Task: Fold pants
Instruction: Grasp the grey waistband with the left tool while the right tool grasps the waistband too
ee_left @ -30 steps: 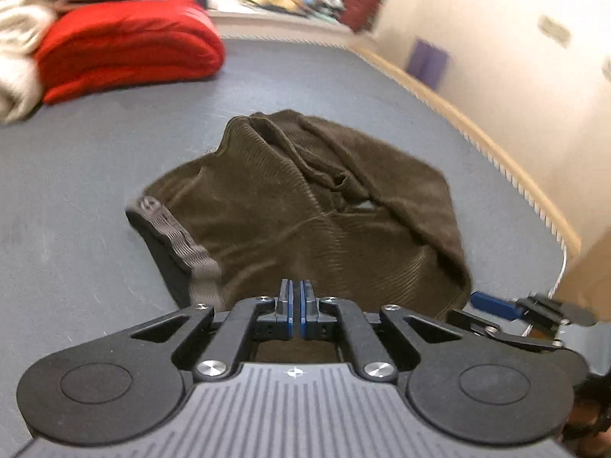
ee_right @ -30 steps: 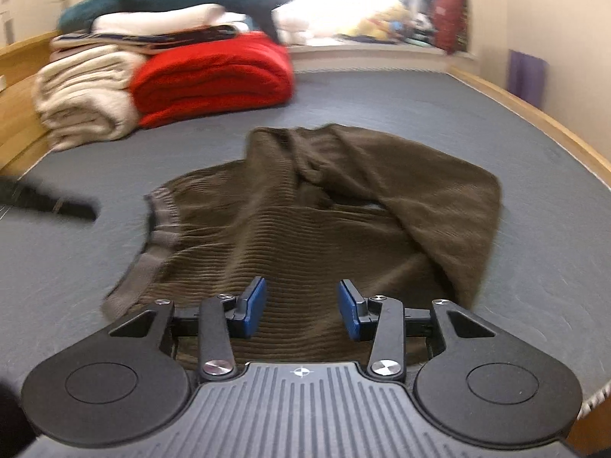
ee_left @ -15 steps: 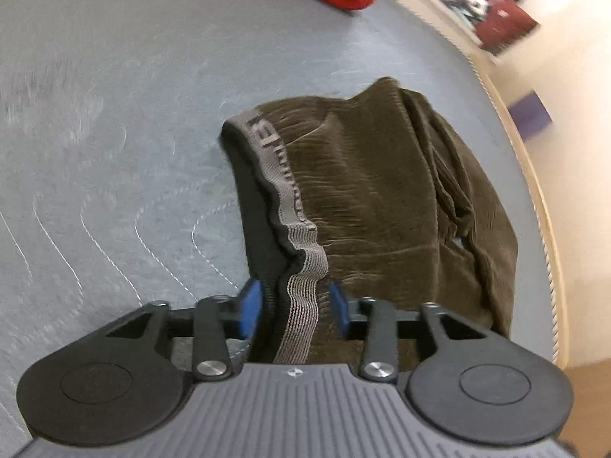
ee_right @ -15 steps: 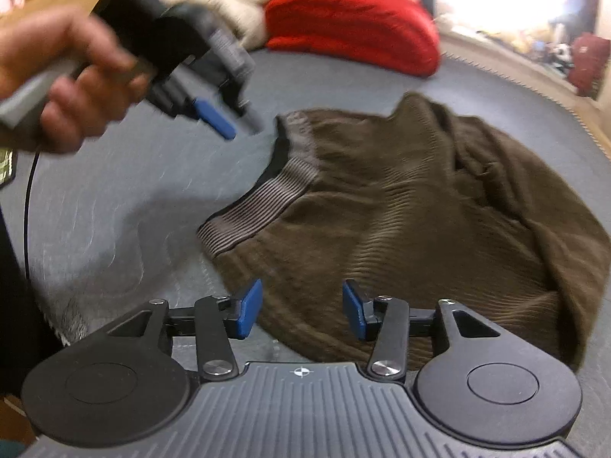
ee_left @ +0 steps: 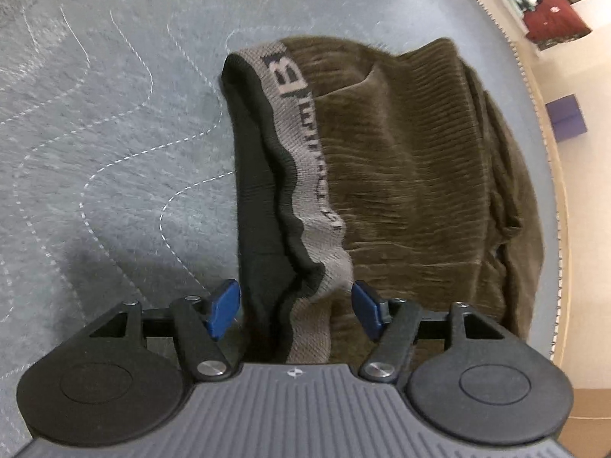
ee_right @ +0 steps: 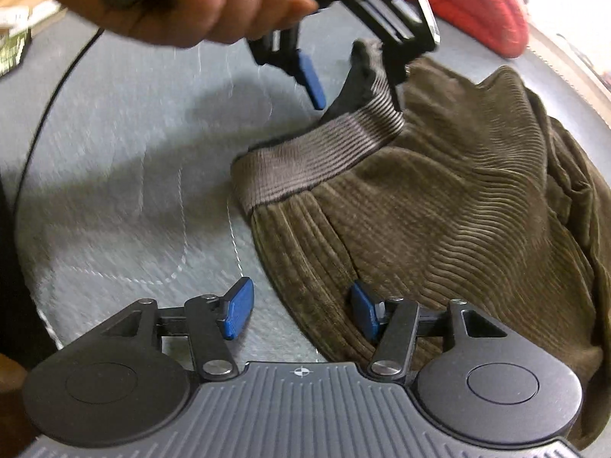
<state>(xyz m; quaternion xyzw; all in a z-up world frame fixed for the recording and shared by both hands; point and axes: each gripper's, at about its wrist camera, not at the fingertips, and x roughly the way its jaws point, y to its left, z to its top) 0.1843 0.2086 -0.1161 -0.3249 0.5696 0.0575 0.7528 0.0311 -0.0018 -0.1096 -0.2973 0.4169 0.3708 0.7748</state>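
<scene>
Brown corduroy pants (ee_left: 412, 175) lie crumpled on a grey quilted mattress (ee_left: 95, 114). Their grey waistband (ee_left: 298, 145) has a black inner side and runs away from my left gripper (ee_left: 296, 307). The near end of that band lies between the left gripper's opening jaws, and the pads are not pressing on it. In the right wrist view the left gripper (ee_right: 359, 103), held by a hand (ee_right: 172, 0), straddles the raised waistband (ee_right: 317, 156). My right gripper (ee_right: 301, 313) hangs low over the pants' side edge (ee_right: 305, 267). Its jaws are opening with the corduroy edge between them, ungripped.
A red folded blanket (ee_right: 477, 7) lies at the far side of the mattress. A wooden rim (ee_left: 550, 152) borders the mattress on the right, with a purple box (ee_left: 567, 118) beyond it. A black cable (ee_right: 49, 103) trails from the left gripper across the mattress.
Both grippers came down and rolled toward the waistband end of the pants. The left jaws went from shut to wide apart around the waistband. The right jaws widened too.
</scene>
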